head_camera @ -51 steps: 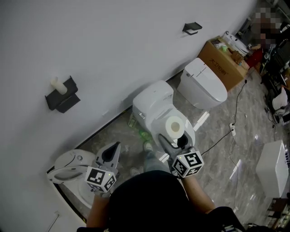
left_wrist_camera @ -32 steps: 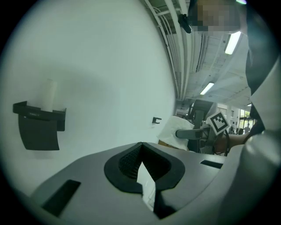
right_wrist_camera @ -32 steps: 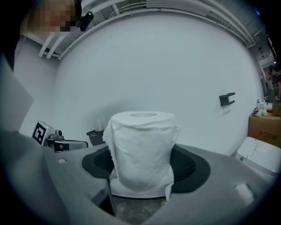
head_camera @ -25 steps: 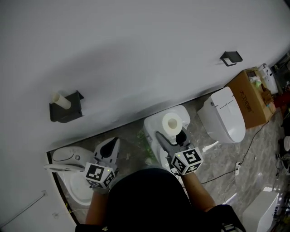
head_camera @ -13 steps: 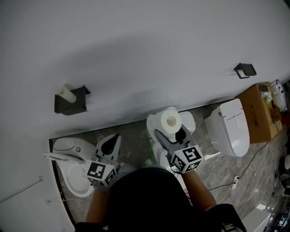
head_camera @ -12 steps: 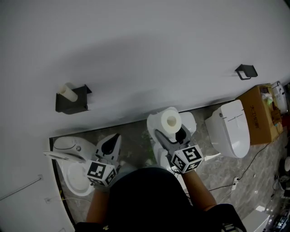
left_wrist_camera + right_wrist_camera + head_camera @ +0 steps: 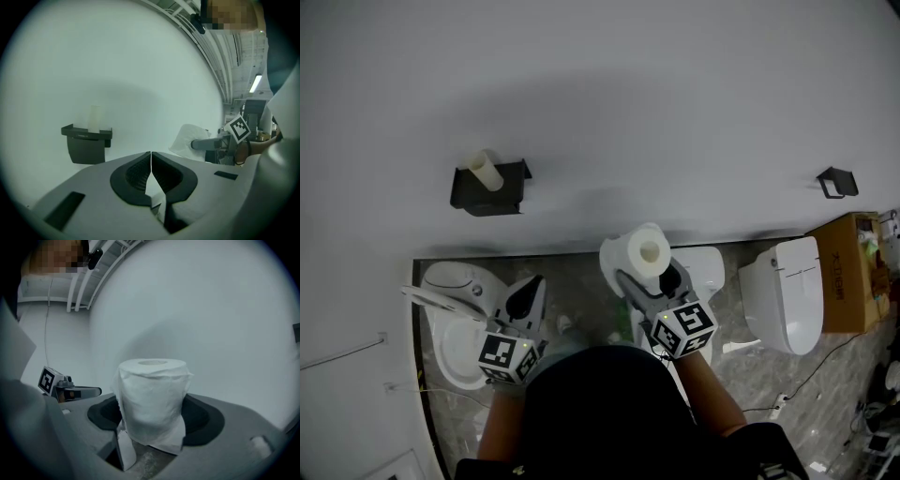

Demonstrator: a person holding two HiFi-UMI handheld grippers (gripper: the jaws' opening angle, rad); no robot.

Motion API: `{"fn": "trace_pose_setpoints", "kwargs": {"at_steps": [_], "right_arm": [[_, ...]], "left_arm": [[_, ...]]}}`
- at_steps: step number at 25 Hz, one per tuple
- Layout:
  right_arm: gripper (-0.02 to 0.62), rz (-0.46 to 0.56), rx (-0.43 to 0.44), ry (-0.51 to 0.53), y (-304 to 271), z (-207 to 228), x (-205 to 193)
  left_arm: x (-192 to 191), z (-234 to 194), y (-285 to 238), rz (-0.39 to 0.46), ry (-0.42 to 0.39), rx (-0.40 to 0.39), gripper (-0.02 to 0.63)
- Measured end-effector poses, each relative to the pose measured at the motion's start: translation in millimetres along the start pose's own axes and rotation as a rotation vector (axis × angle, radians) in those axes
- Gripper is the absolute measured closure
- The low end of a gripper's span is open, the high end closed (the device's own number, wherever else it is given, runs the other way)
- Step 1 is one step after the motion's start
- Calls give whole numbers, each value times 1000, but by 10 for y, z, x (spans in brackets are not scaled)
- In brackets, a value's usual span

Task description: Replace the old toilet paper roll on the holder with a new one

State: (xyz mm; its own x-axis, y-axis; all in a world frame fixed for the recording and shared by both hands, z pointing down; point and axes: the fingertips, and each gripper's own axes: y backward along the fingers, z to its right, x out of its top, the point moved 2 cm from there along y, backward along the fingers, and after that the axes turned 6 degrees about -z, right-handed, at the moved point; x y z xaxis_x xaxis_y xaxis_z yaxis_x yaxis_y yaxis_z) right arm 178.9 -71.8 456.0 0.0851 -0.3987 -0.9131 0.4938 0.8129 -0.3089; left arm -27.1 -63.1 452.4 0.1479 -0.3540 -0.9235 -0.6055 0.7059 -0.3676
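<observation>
A black holder (image 7: 488,192) hangs on the white wall at upper left, with a bare cardboard tube (image 7: 483,171) standing out of it; the left gripper view shows the holder (image 7: 86,143) and tube (image 7: 94,118) ahead and to the left. My right gripper (image 7: 647,272) is shut on a full white toilet paper roll (image 7: 643,251), which stands upright between the jaws (image 7: 151,404) with a loose sheet hanging below. My left gripper (image 7: 528,298) is shut and holds nothing, its jaw tips (image 7: 151,164) meeting. Both grippers are well short of the wall.
An open toilet (image 7: 455,323) stands below the holder at left. A closed toilet (image 7: 698,267) lies under the right gripper, another (image 7: 792,291) further right beside a cardboard box (image 7: 853,272). A second black holder (image 7: 837,182) hangs far right.
The view has swung left: the holder with the tube has moved toward the middle of the picture and the toilets and box have shifted right. Both grippers keep their states.
</observation>
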Motion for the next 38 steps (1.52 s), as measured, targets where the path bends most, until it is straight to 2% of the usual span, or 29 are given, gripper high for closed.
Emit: {"fn": "trace_pose_setpoints", "kwargs": {"at_steps": [7,12,16,21,30,35,38], "right_arm": [[235,-18,68,34,-517,-357,112],[235,-17,97,55,-834,-542,236],[235,-16,106,76,-1062,-631,325],[235,-28,102,79,-1244,-639,376],[235,-23,59,79,-1321,-566,462],[235,-22,26,70,-1269,-481,435],[235,-24,8,68,-1223,-430,419]], "left_arm": [[13,-570,168,10,13,84,592],[116,-958,174,-8,-31,143,591],[347,-1260,140,-6,-120,186,591],[789,-1518,42,-16,-280,215,591],[1401,-1743,-277,-96,-506,205,534],[1445,-1756,-519,-191,-617,165,475],[1342,-1805,-642,-260,-679,182,460]]}}
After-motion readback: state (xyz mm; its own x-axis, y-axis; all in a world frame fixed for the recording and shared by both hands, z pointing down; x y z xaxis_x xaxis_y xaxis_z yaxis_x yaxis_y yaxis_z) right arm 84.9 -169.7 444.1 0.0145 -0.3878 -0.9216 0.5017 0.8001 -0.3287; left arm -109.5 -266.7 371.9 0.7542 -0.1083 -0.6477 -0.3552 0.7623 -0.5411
